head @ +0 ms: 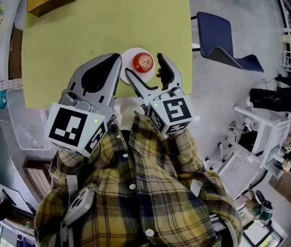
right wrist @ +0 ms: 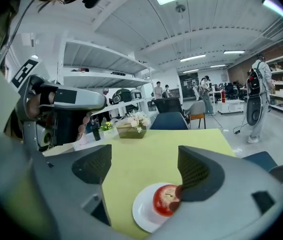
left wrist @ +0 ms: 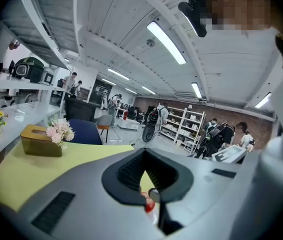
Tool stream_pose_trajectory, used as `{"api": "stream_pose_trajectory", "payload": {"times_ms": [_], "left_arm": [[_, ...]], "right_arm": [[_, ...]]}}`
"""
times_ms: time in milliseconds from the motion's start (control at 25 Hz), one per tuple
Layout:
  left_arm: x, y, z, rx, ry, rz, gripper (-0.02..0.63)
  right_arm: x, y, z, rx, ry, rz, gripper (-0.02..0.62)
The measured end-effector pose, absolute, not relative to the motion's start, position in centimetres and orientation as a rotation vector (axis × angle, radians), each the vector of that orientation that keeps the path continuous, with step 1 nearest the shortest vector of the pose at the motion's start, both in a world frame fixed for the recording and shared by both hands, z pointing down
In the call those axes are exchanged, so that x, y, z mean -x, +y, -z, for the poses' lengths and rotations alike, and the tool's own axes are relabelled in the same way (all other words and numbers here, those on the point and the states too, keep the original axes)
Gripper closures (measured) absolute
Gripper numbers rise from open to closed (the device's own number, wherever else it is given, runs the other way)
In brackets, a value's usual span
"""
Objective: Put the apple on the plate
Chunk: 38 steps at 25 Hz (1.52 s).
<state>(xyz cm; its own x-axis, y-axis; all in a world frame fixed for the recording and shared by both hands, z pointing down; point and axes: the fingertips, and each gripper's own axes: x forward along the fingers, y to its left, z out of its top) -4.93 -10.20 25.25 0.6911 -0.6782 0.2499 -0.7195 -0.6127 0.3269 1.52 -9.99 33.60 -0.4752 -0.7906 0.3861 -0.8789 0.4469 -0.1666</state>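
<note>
Green table (head: pixel 84 30), blue chair (head: pixel 216 35), grey floor (head: pixel 238 12)

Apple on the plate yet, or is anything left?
Looks done: the apple sits on the white plate. In hand: nothing; right gripper open by it, left gripper shut, empty. Left: only pulling the grippers clear.

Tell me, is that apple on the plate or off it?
On it. The red apple rests on the white plate; the right claw is open, not gripping it.
</note>
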Motion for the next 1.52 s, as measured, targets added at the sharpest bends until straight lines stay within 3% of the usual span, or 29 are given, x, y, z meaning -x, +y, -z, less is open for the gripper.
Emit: {"api": "stream_pose_trajectory", "payload": {"times_ms": [160, 240, 280, 640, 800, 1520], "left_arm": [[5.6, -10.2, -24.1, -2.518, -1.110, -0.122, 0.604], [5.8, -10.1, -23.7, -2.526, -1.119, -0.115, 0.604], [5.8, -10.1, -23.5, -2.530, -1.123, -0.111, 0.604], [5.9, -10.5, -21.6, -2.571, -1.129, -0.063, 0.604], [5.5, -10.6, -21.0, -2.588, -1.118, -0.053, 0.604], [5.9, -12.4, -19.6, -2.601, -1.083, -0.013, 0.604]], "right_arm": [[-0.6, -10.3, -30.9, -1.481, -2.514, -0.480, 0.197], [-0.9, -10.4, -29.5, -1.532, -2.528, -0.443, 0.345], [-1.0, -10.5, -28.8, -1.554, -2.534, -0.420, 0.385], [-0.5, -10.4, -23.8, -1.594, -2.576, -0.274, 0.569], [-0.3, -10.2, -22.5, -1.560, -2.588, -0.244, 0.597], [-0.8, -10.3, -20.2, -1.509, -2.595, -0.250, 0.600]]}}
